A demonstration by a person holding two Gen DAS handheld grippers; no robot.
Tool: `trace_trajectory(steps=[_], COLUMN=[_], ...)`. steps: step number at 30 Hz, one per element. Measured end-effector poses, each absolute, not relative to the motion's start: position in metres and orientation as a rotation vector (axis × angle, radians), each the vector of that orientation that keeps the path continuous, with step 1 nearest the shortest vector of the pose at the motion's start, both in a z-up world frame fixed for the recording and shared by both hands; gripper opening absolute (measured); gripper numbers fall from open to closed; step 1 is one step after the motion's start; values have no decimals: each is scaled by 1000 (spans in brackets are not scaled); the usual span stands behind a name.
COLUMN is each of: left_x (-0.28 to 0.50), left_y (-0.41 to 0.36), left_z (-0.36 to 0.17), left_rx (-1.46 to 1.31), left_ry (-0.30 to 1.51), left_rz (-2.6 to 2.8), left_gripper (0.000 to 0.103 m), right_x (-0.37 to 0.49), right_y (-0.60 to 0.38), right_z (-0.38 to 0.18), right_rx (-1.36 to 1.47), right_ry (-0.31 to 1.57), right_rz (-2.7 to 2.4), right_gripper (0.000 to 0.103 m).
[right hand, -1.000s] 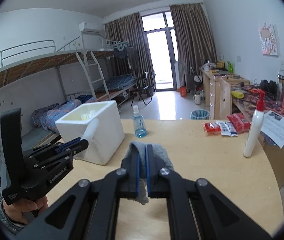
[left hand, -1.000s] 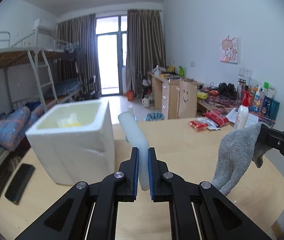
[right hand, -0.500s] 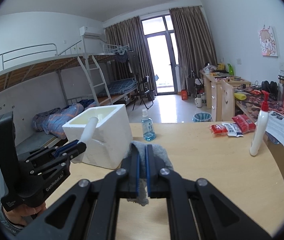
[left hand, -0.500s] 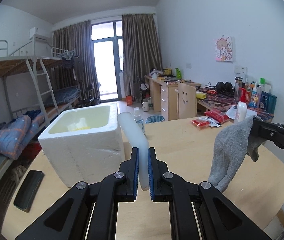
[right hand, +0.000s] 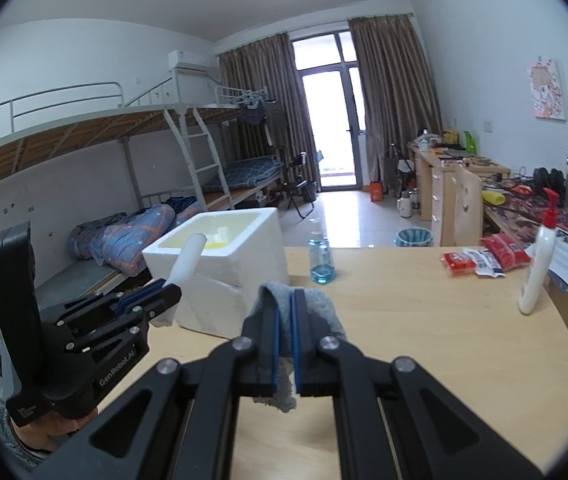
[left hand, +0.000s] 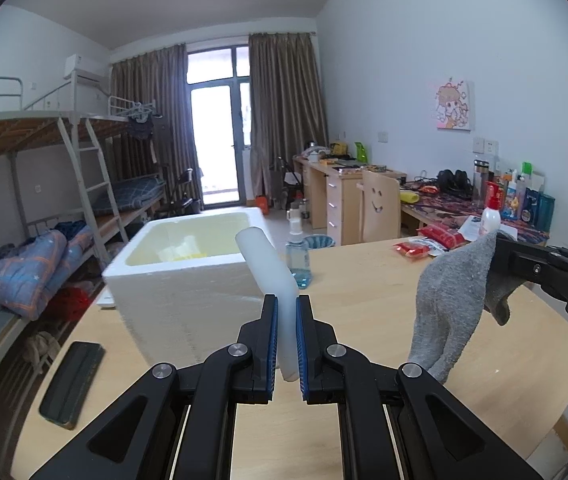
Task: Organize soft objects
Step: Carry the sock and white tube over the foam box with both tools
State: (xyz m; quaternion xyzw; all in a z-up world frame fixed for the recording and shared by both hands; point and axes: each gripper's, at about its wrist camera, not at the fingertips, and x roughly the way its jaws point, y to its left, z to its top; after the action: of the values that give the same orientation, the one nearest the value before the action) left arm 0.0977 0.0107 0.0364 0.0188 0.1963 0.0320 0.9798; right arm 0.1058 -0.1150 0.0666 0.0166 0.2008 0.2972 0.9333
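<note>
Gripping a white foam tube (left hand: 270, 276) in its fingers, the left gripper (left hand: 286, 334) hangs just right of the white foam box (left hand: 188, 280) above the tabletop (left hand: 363, 280). Farther right of that box, the right gripper (right hand: 284, 340) is clamped on a grey sock (left hand: 449, 304), which dangles clear of the tabletop.

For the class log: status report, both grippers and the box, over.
Left gripper shut on white foam strip. Right gripper shut on grey sock. Foam box open; spray bottle beside it.

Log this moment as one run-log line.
left gripper: shut on white foam strip | right gripper: shut on grey sock | white foam box: open, on table
</note>
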Motion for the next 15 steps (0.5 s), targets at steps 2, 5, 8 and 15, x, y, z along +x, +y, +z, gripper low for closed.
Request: trace_trajectory(steps=[2, 5, 8, 15], left_x=[93, 84, 76, 54], left_y=[16, 24, 32, 59], left_z=[38, 39, 39, 45], left_rx=[33, 30, 31, 19], left_ry=[387, 383, 380, 359], left_rz=[81, 105, 126, 195], left_gripper=[9, 9, 9, 9], right_x=[105, 104, 103, 101], right_y=[-109, -97, -86, -60], right_z=[68, 69, 70, 68], right_rx=[27, 11, 2, -14], right_ry=[409, 405, 399, 394], right_rz=[626, 657, 692, 769], right_gripper=[7, 7, 7, 7])
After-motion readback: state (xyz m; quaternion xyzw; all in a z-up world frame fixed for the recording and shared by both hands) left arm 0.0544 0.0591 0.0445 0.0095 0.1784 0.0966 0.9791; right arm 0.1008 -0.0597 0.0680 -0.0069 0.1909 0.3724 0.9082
